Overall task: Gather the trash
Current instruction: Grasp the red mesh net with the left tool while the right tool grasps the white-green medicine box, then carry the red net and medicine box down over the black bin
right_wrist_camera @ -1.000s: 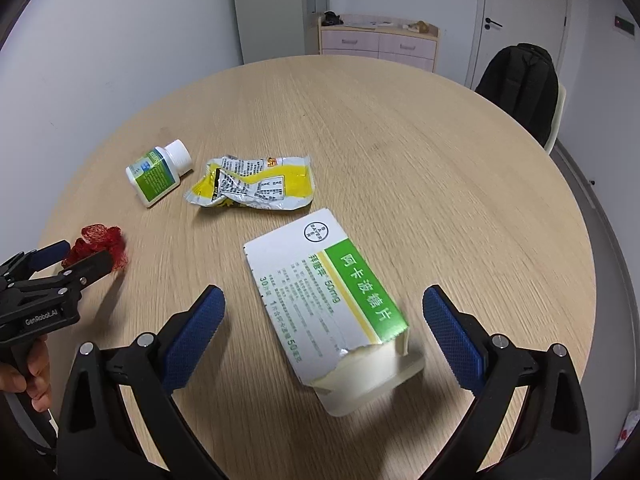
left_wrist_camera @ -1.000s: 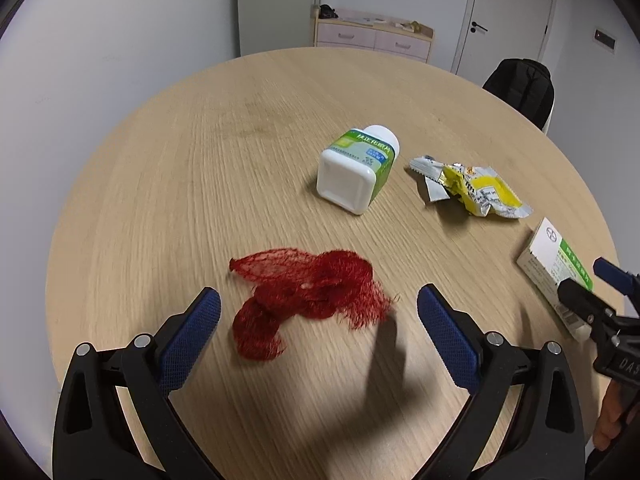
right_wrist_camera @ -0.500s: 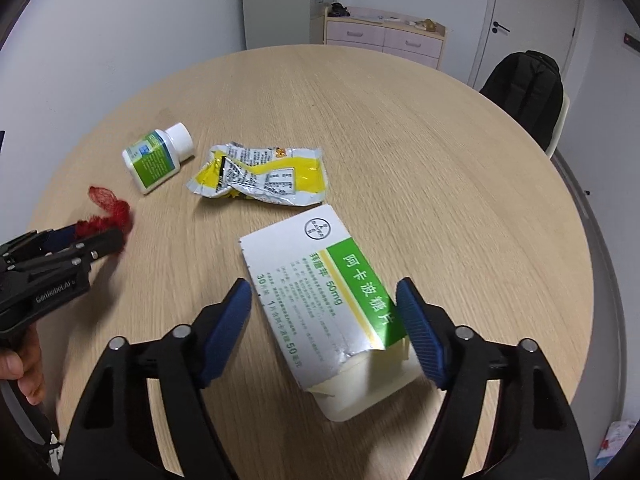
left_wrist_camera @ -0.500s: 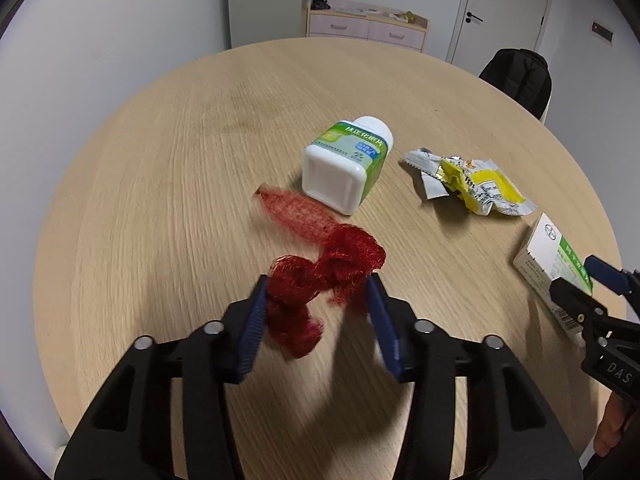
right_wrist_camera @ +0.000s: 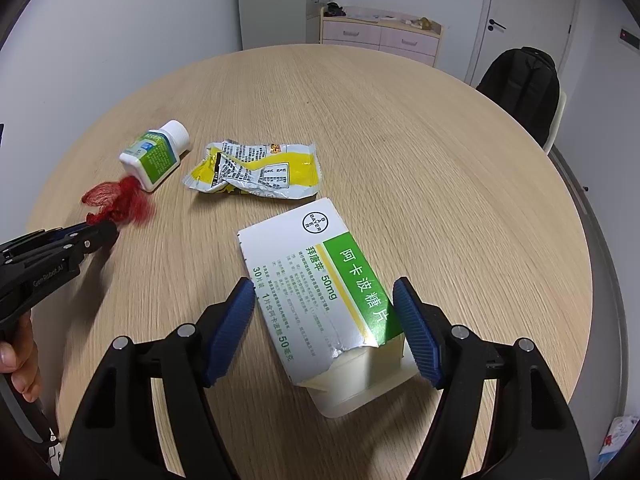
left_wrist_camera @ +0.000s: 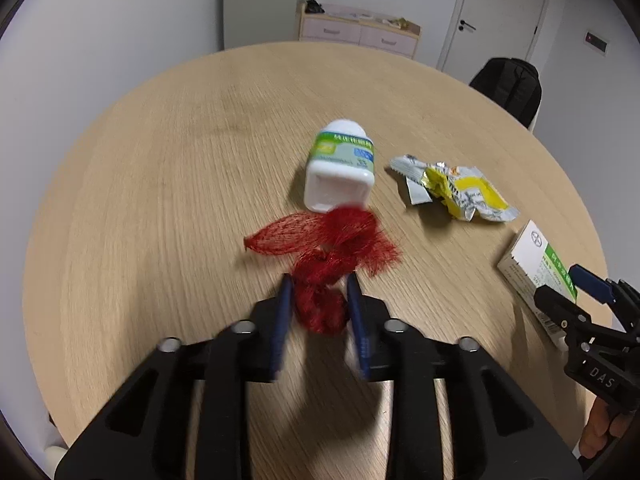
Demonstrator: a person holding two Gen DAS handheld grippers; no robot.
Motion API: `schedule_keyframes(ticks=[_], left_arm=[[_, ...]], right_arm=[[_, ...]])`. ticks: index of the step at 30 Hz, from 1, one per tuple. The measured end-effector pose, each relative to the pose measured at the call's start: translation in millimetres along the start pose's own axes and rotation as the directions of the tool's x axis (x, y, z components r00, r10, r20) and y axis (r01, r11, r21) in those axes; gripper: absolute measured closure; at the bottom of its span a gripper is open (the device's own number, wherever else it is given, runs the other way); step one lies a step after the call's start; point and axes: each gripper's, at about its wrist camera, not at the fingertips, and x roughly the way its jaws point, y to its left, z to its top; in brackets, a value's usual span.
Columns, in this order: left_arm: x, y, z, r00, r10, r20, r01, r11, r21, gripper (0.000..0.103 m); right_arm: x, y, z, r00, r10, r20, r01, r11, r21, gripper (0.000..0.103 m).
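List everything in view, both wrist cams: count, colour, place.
red mesh net bag: 1, red, table's left side, bunched between left pads
white plastic pill bottle: 1, white with green label, lying on its side beyond the net
crumpled foil wrapper: 1, yellow and white, mid-table
torn cardboard medicine box: 1, white and green, between right pads
round wooden table: 1, light wood
black backpack: 1, on chair, far right
pink drawer cabinet: 1, back wall
left gripper: jaws just closing, on net
right gripper: jaws just closing, gap left of box
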Motion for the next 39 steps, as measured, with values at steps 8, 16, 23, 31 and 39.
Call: schedule_keyframes(ticks=[8,16,23,31,39], left_arm=[[-14,-7,13,0.999,0.02,0.049,-0.02,1.0,-0.003,0.023],[10,-17,20,1.0,0.022,-0.003,-0.022,0.999,0.029,0.044],[19,-17,16,0.999,-0.004,-0.041,0.005,1.0,0.023,0.086],[5,-15,6,0.999,-0.033,-0.027,0.033,0.999,0.006,0.09],[-22,-19,-8,1.0,-0.011,-0.002,0.011,1.0,0.021,0.09]], right_arm=[[-1,0,-1,1.0,0.004,-0.001,-0.004,1.0,0.004,0.035],[-3,1,-2,1.0,0.004,0.004,-0.004,1.0,0.005,0.036],[-5,0,-3,1.0,0.008,0.007,-0.008,1.0,0.017,0.037],[-10,-1,-7,1.0,0.016,0.012,-0.016,0.999,0.031,0.038],[-15,0,-11,1.0,0.018,0.011,-0.018,0.999,0.05,0.039]])
